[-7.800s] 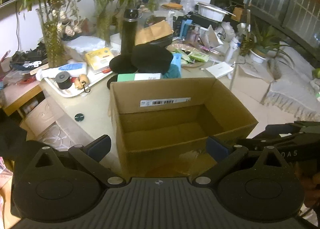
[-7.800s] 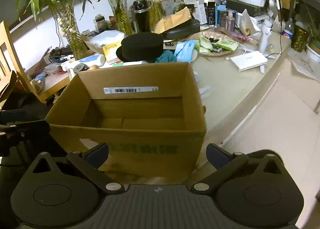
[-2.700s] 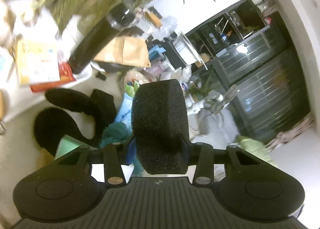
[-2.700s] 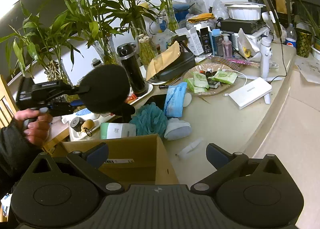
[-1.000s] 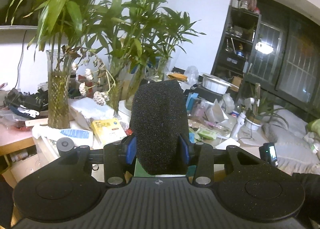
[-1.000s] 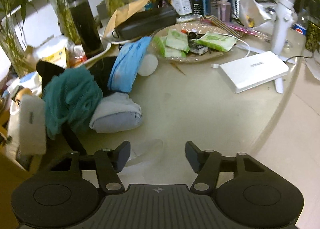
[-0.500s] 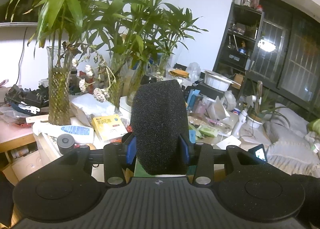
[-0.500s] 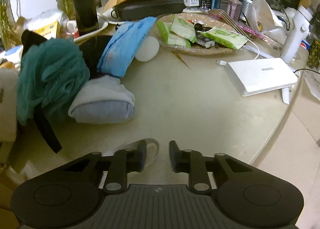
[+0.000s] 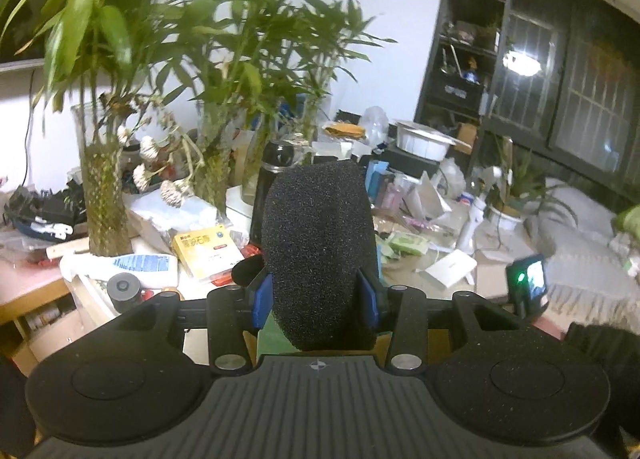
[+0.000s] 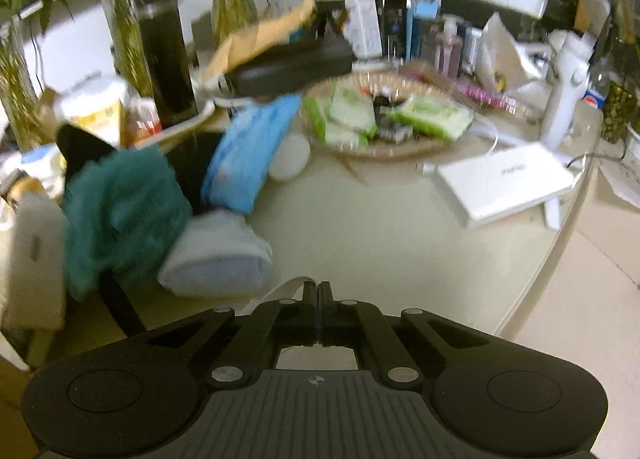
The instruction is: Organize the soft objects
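Holding the black foam sponge (image 9: pixel 320 251) upright between blue pads, our left gripper (image 9: pixel 316 299) is partly open and clamped on the sponge's lower sides, raised above the cluttered table (image 9: pixel 404 283) with the bamboo vases (image 9: pixel 104 203) behind. Our right gripper (image 10: pixel 317 295) has its jaws fully together — a thin clear strip (image 10: pixel 276 293) sits at their tips, though we cannot tell whether it is pinched. Just beyond it on the table lie a grey-blue rolled cloth (image 10: pixel 218 259), a teal mesh pouf (image 10: pixel 120 211) and a blue pack (image 10: pixel 252 155) — the view is blurred. A white box (image 10: pixel 504 183) lies well apart near the edge.
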Tool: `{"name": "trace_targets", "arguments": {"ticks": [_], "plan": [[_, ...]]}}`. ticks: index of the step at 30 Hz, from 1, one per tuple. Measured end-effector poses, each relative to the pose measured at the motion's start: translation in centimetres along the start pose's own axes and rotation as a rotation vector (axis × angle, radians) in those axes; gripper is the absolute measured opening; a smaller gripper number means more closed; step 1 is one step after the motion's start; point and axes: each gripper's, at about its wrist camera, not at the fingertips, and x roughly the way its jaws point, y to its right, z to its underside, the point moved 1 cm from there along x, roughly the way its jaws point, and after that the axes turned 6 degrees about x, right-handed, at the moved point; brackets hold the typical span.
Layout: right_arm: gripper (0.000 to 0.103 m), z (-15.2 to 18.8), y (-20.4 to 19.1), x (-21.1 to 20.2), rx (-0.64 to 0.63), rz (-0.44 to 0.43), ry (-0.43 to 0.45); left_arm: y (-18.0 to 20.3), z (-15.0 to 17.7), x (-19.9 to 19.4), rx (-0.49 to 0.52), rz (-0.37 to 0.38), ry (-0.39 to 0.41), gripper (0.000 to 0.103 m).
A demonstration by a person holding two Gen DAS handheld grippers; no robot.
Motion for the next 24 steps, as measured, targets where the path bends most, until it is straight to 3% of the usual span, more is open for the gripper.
{"name": "trace_targets", "arguments": {"ticks": [13,24], "plan": [[0.002,-4.1,-1.5,-13.6,-0.045,-0.087,0.206,3.8,-2.2,-1.2,0.179,0.044,-0.081,0.043],[0.003,-4.1,-4.1,-22.8,-0.058,-0.214,0.303,5.4,-0.7,-0.7,0.428,0.174,-0.180,0.043]]}}
